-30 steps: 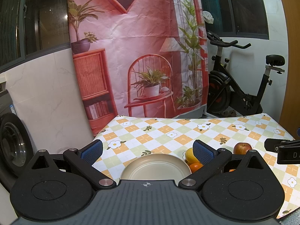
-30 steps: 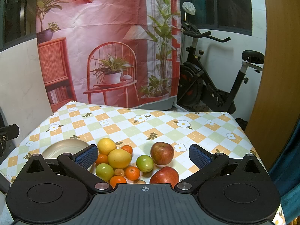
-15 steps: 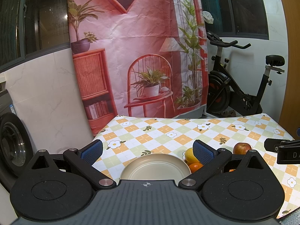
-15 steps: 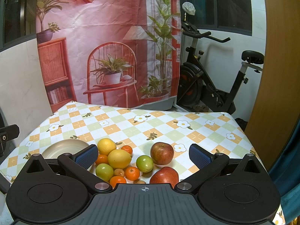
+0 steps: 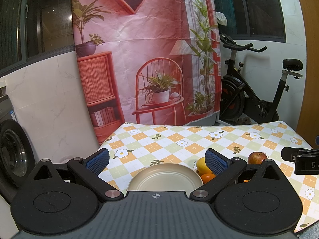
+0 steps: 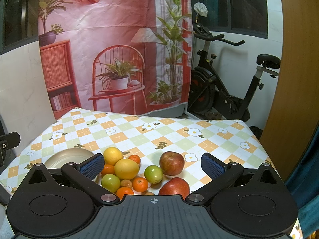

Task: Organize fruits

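Observation:
A pile of fruit lies on the checked tablecloth in the right wrist view: two red apples (image 6: 171,163), two yellow lemons (image 6: 126,168), two green fruits (image 6: 153,173) and several small oranges (image 6: 140,184). A beige plate (image 6: 68,157) sits just left of the pile. My right gripper (image 6: 152,165) is open above the near side of the pile, holding nothing. In the left wrist view the plate (image 5: 165,179) lies between the fingers of my open left gripper (image 5: 157,159), with a lemon (image 5: 200,164), an orange (image 5: 207,178) and an apple (image 5: 257,158) to its right.
The table (image 6: 179,133) carries a flower-patterned checked cloth. A printed backdrop (image 6: 111,45) hangs behind it, an exercise bike (image 6: 229,91) stands at the back right, and a washing machine (image 5: 12,155) is at the left. A wooden panel (image 6: 295,79) borders the right side.

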Motion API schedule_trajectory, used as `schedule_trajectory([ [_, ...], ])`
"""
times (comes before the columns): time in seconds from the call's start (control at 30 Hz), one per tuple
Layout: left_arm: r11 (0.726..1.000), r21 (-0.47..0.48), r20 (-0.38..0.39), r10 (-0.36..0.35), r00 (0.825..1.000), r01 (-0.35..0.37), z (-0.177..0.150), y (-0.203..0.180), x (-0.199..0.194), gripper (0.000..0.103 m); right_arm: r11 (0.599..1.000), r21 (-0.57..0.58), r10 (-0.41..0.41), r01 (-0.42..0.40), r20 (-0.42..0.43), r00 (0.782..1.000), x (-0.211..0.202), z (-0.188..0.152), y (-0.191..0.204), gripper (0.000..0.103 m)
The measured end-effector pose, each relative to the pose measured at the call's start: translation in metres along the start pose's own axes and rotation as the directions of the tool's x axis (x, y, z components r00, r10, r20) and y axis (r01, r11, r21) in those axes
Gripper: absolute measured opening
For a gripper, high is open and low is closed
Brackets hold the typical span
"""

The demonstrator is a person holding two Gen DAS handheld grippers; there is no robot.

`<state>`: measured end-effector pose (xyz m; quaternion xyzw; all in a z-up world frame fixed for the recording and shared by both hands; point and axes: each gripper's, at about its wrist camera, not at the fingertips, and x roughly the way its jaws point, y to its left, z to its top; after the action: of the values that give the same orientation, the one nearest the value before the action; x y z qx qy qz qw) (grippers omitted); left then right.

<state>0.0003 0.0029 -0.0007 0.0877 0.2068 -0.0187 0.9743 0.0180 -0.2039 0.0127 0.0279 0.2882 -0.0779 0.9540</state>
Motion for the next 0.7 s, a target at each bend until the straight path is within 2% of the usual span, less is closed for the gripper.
schedule_trajectory([
  [0.5,1.000,-0.009,-0.019,-0.013,1.000,0.013,-0.001,-0.001,0.004,0.103,1.000,0.009,0.000,0.000,-0.004,1.000,0.005,0.002,-0.004,0.103],
  [0.63,1.000,-0.014,-0.037,-0.021,0.999,0.021,-0.001,-0.002,0.012,0.103,1.000,-0.003,0.019,-0.019,0.033,0.999,0.010,0.003,-0.010,0.103],
  [0.7,1.000,-0.019,-0.040,-0.015,0.999,0.014,0.000,0.000,0.017,0.103,1.000,-0.002,0.025,-0.025,0.080,0.996,0.016,0.003,-0.020,0.103],
])
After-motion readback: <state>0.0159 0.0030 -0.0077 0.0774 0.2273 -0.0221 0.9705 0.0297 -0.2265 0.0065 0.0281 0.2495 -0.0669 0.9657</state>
